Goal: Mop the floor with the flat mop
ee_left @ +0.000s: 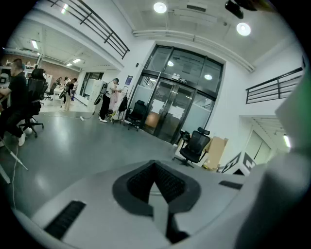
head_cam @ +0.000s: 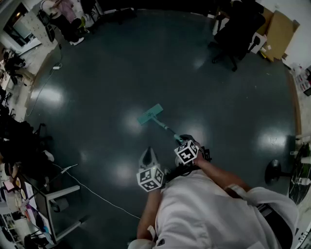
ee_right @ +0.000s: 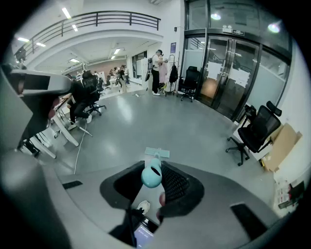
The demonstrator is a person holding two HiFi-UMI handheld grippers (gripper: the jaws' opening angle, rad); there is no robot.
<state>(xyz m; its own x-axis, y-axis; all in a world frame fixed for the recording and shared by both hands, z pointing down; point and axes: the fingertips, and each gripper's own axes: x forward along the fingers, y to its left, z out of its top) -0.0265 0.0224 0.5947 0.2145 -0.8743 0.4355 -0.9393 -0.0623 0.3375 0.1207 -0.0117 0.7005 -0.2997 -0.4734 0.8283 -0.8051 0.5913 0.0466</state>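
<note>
The flat mop's teal head (head_cam: 149, 115) rests on the dark glossy floor (head_cam: 146, 63), ahead of me. Its handle (head_cam: 167, 129) slopes back to my right gripper (head_cam: 184, 140), which is shut on it near the top. In the right gripper view the teal handle end (ee_right: 151, 176) sits between the pads, with the mop head (ee_right: 158, 152) on the floor beyond. My left gripper (head_cam: 148, 155) hangs beside the right one, off the mop. In the left gripper view its jaws (ee_left: 155, 182) meet with nothing between them and point towards the glass doors.
A black office chair (head_cam: 238, 29) and cardboard (head_cam: 279, 29) stand at the far right. Desks and clutter (head_cam: 19, 160) line the left edge, and a white cable (head_cam: 97, 194) crosses the floor near a desk leg. A seated person (head_cam: 63, 14) is far left.
</note>
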